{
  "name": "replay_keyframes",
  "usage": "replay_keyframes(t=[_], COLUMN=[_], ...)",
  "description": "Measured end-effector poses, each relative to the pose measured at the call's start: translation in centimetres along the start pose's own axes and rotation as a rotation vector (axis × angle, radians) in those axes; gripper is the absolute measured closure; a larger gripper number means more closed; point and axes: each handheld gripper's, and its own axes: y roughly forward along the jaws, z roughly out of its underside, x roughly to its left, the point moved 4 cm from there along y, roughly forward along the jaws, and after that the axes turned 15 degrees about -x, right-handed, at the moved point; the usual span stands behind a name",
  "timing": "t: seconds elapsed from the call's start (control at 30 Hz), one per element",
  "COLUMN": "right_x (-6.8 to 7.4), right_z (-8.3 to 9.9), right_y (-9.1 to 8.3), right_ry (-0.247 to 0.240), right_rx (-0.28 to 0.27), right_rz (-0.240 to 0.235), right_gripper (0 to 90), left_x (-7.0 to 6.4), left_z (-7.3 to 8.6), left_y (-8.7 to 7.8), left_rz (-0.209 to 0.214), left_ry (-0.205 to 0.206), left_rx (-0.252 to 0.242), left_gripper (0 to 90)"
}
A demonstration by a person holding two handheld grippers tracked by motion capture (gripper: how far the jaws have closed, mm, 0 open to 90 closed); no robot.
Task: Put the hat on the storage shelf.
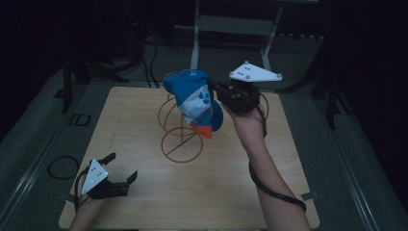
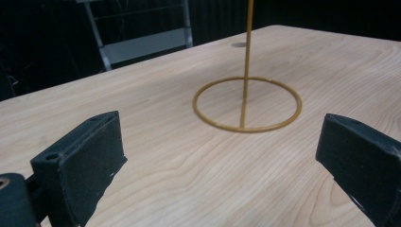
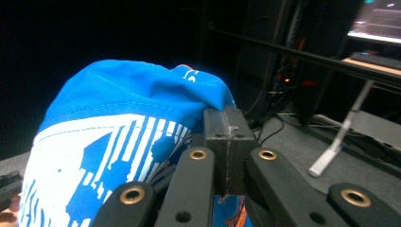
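A blue cap (image 1: 195,98) with white print and an orange brim tip sits draped over the top of a gold wire stand (image 1: 181,144) in the middle of the wooden table. My right gripper (image 1: 216,90) is shut on the cap's right side; the right gripper view has the blue cap (image 3: 118,137) pinched between my closed jaws (image 3: 227,137). My left gripper (image 1: 122,168) rests open near the table's front left corner, nothing between its jaws. In the left gripper view the open gripper (image 2: 217,161) faces the stand's ring base (image 2: 247,104).
The wooden table (image 1: 144,202) has bare surface around the stand. A black cable loop (image 1: 62,167) lies on the floor at the left. A metal frame (image 1: 231,29) stands beyond the table's far edge.
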Motion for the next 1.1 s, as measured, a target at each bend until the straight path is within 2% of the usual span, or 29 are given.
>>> replay_keyframes(t=[0.13,0.27,0.43,0.57,0.67,0.9,1.1], right_x=[1.5,2.8,3.4,3.9,4.3,3.9,2.8], right_z=[0.6,1.2,2.2,3.0,4.4,6.3,7.0], right_y=[2.3,4.2,5.9,7.0,8.1,9.0,8.0], right_ry=[-0.005,-0.010,0.028,0.022,0.026,0.006,0.018], right_rx=[0.033,0.065,0.095,0.124,0.163,0.218,0.215], right_rz=[-0.042,-0.080,-0.114,-0.125,-0.135,-0.108,-0.080], right_gripper=[90.0,90.0,90.0,90.0,90.0,90.0,90.0], left_x=[0.4,0.3,0.4,0.6,0.7,0.7,0.7], left_z=[0.3,0.9,1.1,1.0,1.0,1.1,1.2], left_y=[-0.2,0.0,0.0,-0.1,-0.2,-0.2,-0.1], left_rz=[-0.001,0.000,-0.003,-0.006,-0.009,-0.006,-0.002], left_ry=[-0.009,0.000,-0.017,-0.034,-0.038,-0.046,-0.051], left_rx=[0.008,0.027,0.024,0.011,0.007,0.009,0.009], left_gripper=[2.2,2.2,2.2,2.2,2.2,2.2,2.2])
